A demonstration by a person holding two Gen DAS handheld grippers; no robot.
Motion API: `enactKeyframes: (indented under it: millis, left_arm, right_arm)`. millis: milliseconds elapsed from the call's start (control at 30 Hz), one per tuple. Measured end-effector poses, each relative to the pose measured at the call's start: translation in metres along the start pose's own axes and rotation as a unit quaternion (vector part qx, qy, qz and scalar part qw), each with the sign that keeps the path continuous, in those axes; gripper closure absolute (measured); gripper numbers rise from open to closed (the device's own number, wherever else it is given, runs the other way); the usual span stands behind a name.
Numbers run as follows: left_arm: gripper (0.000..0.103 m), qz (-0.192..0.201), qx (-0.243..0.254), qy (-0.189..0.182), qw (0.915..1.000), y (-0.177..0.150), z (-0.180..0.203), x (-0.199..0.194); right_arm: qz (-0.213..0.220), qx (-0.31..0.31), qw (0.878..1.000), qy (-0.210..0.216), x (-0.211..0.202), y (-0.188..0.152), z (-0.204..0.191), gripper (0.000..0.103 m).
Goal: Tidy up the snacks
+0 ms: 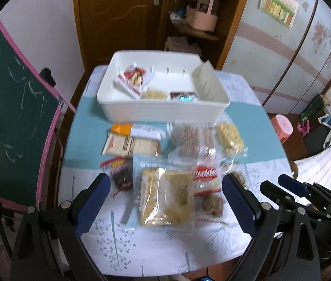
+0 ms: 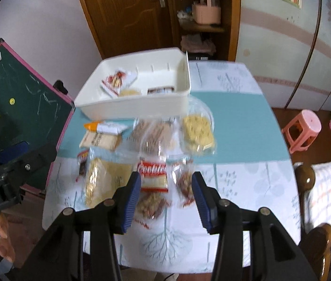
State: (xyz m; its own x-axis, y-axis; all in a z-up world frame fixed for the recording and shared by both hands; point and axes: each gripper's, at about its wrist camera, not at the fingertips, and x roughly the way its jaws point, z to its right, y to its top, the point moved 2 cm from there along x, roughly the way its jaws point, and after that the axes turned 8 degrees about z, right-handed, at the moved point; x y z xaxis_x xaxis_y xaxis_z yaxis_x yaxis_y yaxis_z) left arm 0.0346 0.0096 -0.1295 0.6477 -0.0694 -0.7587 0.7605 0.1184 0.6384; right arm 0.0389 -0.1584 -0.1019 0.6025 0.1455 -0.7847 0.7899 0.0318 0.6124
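A white bin (image 1: 128, 110) (image 2: 109, 110) stands at the table's far side and holds a red-and-white packet (image 1: 134, 78), a yellow snack and a dark packet (image 1: 183, 95). Several packets lie in front of it: a large clear bag of yellow cake (image 1: 165, 196) (image 2: 104, 178), a red-labelled cookie pack (image 1: 206, 178) (image 2: 152, 175), a cracker bag (image 2: 197, 132) and an orange-tipped pack (image 1: 132, 128). My left gripper (image 1: 165, 196) is open above the cake bag. My right gripper (image 2: 166, 192) is open above the cookie pack; it also shows in the left wrist view (image 1: 282, 185).
The table (image 2: 242, 121) has a teal and white floral cloth. A green chalkboard (image 1: 13, 98) stands at its left edge. A pink stool (image 2: 303, 128) and a bed (image 2: 329, 187) are to the right. A wooden door and shelf stand behind.
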Motion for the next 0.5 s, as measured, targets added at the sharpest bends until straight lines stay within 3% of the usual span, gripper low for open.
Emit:
enactKeyframes:
  millis: [300,500]
  left_arm:
    - [0.007,-0.048,0.005,0.012,0.9988,-0.054,-0.011,0.047]
    - [0.007,-0.07,-0.006,0.021,0.9973,-0.07,-0.026,0.068]
  right_arm:
    - [-0.079,0.048,0.995,0.032,0.052,-0.042,0.0,0.058]
    - [-0.112,0.074,0.99,0.043,0.087,-0.057,-0.006,0.058]
